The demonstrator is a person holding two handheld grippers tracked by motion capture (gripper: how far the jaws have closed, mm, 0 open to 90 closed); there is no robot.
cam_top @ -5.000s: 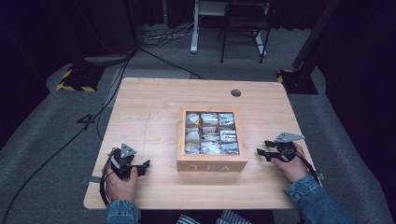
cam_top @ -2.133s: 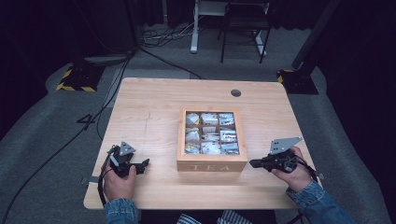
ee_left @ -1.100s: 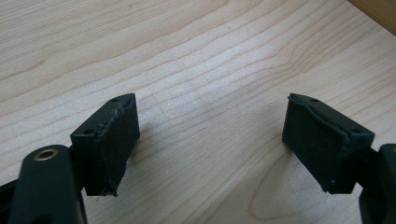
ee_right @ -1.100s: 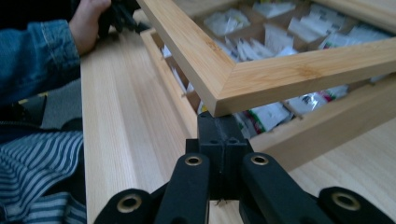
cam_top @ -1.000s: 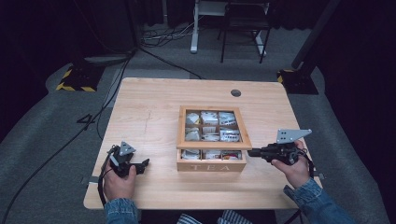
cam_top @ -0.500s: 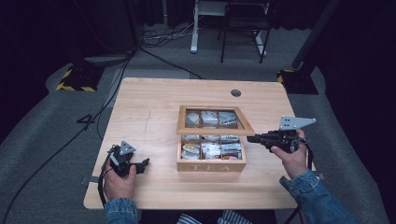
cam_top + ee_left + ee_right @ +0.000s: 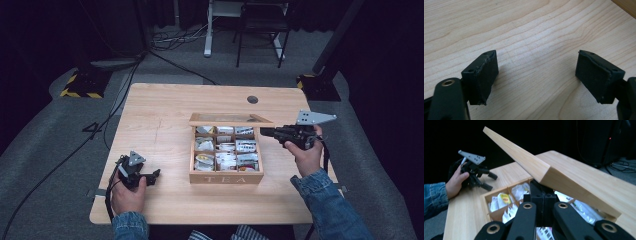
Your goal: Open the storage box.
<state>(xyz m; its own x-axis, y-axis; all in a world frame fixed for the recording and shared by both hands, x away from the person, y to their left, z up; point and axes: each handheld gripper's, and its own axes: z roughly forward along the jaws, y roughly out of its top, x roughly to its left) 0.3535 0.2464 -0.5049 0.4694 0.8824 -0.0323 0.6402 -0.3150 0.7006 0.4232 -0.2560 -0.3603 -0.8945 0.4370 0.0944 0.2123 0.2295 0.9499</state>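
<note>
Right gripper [image 7: 267, 132] jaws closed under lid [image 7: 541, 168], raised

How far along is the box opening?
Done: the lid is off the tea box front edge and raised most of the way, so the tea bags show. In hand: the right gripper, jaws together, props the lid from under its right corner. Left: swing the lid fully back and let go. The left gripper rests open on the table, apart from the box.

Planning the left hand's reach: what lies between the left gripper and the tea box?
Bare wooden table in the high view separates the left gripper from the tea box.
</note>
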